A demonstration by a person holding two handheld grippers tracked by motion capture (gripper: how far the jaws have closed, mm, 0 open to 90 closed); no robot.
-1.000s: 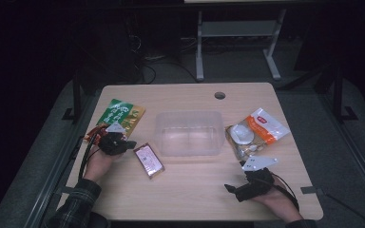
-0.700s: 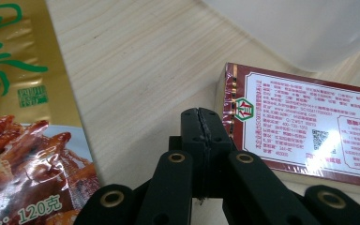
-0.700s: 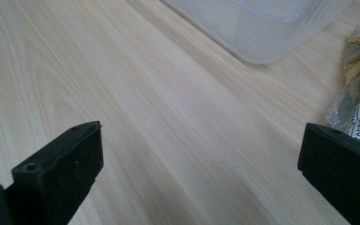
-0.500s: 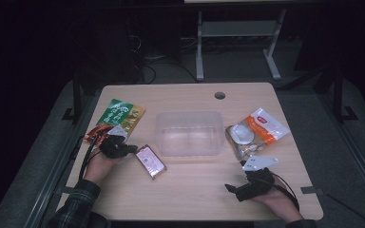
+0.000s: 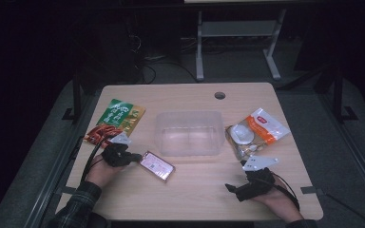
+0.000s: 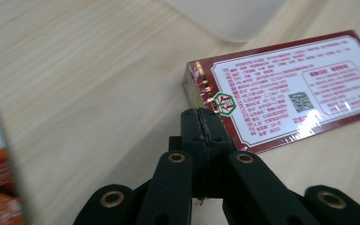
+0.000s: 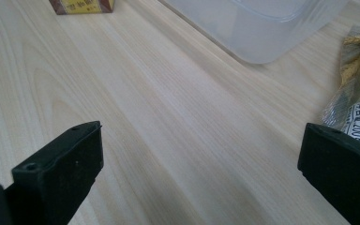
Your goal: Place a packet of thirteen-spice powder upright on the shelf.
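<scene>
Red packet [image 5: 157, 166] has been approached by the left gripper [image 5: 137, 157] (jaws clenched, empty); right gripper [image 5: 231, 188] is held released.

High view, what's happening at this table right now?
A person sits at a wooden table with a claw in each hand. The left claw is shut, its tip at the near corner of a flat red-bordered packet; I can't tell if it touches. The right claw is open over bare wood, holding nothing. A clear plastic tub stands mid-table, empty, with a green snack bag to its left and a white-and-orange bag to its right.
</scene>
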